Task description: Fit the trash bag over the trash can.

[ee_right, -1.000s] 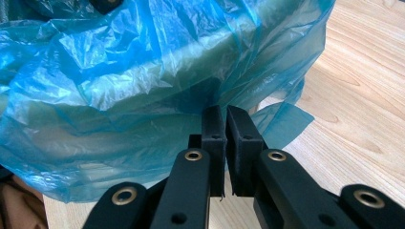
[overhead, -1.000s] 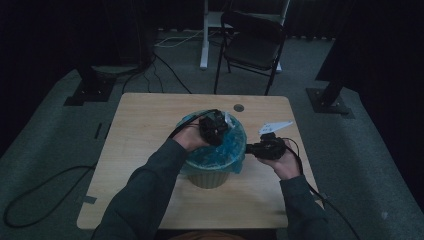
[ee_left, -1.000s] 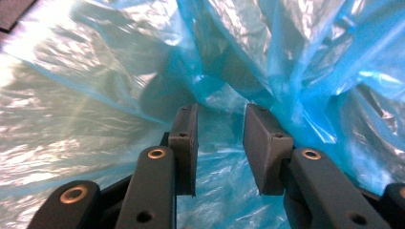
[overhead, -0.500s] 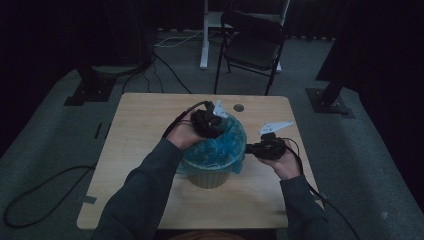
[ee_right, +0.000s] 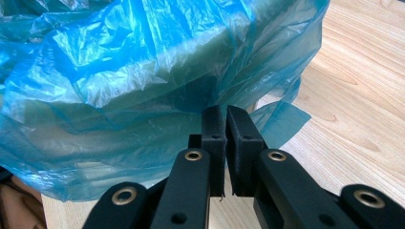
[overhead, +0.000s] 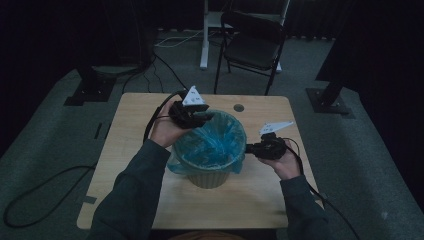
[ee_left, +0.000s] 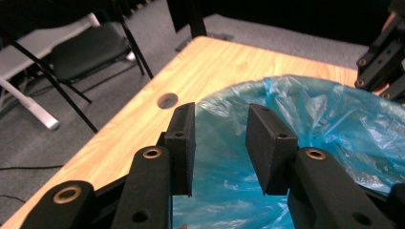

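Pinching the blue bag (ee_right: 143, 71), the right gripper (ee_right: 224, 124) stays closed; left gripper (ee_left: 219, 138) just opening, empty

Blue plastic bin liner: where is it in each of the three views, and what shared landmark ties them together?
High view: blue plastic bin liner at table centre, lining the beige ribbed bin.
Left gripper view: lower right, beyond the jaws.
Right gripper view: upper left and centre, its edge at the nearly closed jaws.
Shared landmark: light wooden table.

Dim room, grey carpet (overhead: 60, 150), folding chair (overhead: 252, 45)
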`<state>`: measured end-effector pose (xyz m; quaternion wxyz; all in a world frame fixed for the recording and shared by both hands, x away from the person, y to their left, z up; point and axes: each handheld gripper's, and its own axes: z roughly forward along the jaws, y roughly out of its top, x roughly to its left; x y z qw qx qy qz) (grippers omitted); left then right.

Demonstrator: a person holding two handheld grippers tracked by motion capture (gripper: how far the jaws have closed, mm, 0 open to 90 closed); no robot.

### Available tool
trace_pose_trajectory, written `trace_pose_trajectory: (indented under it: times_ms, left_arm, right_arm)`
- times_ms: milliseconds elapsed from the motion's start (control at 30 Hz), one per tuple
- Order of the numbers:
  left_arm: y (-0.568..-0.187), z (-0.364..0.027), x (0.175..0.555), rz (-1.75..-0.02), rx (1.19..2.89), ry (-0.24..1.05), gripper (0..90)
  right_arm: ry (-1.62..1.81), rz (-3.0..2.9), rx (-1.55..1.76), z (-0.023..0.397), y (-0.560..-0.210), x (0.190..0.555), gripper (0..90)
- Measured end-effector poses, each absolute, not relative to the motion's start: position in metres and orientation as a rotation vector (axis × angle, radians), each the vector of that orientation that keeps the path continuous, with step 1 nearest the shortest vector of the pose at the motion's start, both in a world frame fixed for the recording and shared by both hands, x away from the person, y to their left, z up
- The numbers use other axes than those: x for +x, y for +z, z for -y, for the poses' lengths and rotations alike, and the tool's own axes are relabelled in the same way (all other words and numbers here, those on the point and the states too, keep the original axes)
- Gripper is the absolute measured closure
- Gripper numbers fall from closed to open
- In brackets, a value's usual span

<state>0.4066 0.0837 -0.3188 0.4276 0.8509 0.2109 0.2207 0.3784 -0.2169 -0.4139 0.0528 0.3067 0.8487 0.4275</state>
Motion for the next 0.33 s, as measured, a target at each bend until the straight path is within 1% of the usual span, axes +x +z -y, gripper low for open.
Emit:
trace_pose_trajectory:
  times_ms: [100,333]
  left_arm:
    - [-0.315,-0.092,0.405,-0.548,2.076,0.557,63.2]
    - [-0.312,-0.102,0.405,-0.567,2.048,0.558,62.6]
  right_arm:
    - [1.3,-2.58,0.932,0.217,-0.414,0.378,86.5]
    - [1.303,-2.578,0.934,0.218,-0.414,0.379,85.9]
